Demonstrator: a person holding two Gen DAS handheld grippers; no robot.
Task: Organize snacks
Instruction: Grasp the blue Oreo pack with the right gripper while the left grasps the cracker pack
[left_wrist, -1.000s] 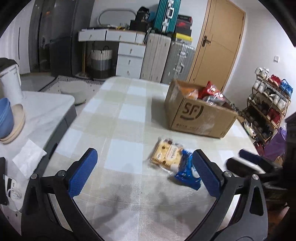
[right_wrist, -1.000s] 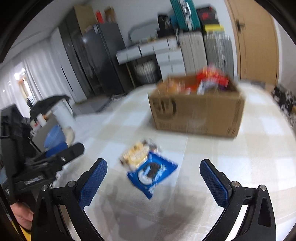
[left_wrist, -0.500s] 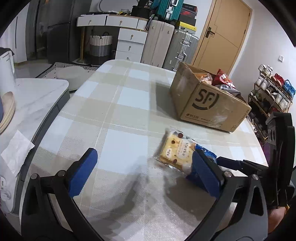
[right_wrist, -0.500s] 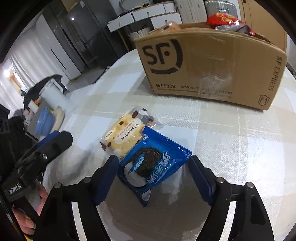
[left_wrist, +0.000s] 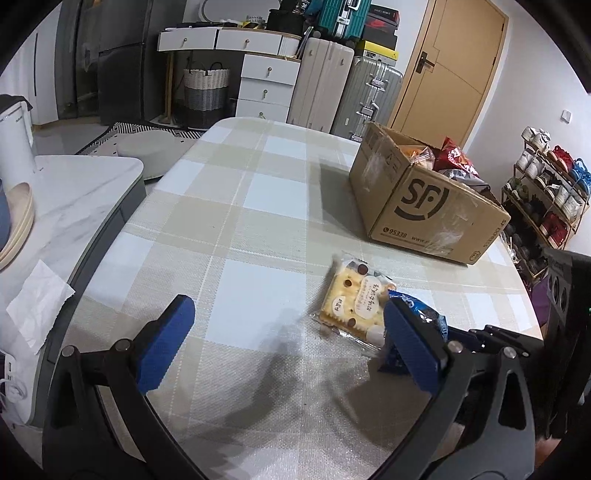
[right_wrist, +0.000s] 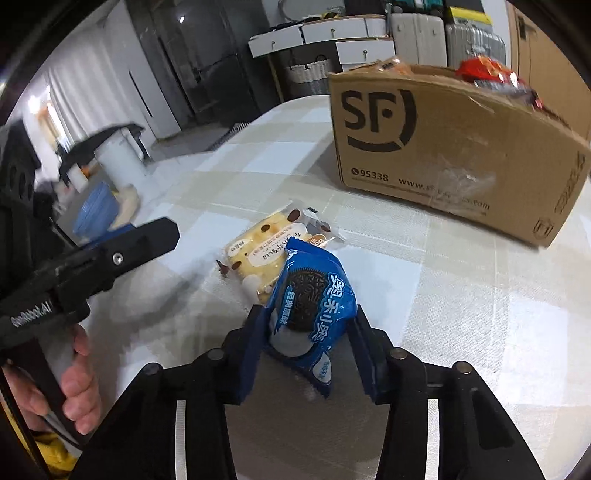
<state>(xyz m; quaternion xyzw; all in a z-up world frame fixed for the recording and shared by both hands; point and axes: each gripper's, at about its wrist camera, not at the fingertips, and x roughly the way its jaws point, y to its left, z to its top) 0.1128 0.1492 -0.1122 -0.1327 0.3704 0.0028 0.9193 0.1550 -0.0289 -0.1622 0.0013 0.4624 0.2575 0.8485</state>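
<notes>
My right gripper (right_wrist: 308, 345) is shut on a blue Oreo packet (right_wrist: 314, 295), squeezing its sides just above the checked tablecloth. The packet also shows in the left wrist view (left_wrist: 424, 321), partly behind my right finger there. A yellow cracker packet (right_wrist: 262, 247) lies flat on the cloth beside the Oreo packet, also seen in the left wrist view (left_wrist: 356, 299). A brown SF cardboard box (left_wrist: 424, 199) holding several snack bags stands farther back; it also shows in the right wrist view (right_wrist: 443, 147). My left gripper (left_wrist: 288, 343) is open and empty over the cloth, left of the packets.
The table's (left_wrist: 240, 221) rounded edge runs along the left. A marble counter (left_wrist: 66, 199) with bowls and a tissue sits beside it. Suitcases, drawers and a door stand behind; a shoe rack (left_wrist: 546, 192) is at the right.
My right gripper has moved down onto the Oreo packet and closed on it. My left gripper has drifted a little closer to the packets and stays open.
</notes>
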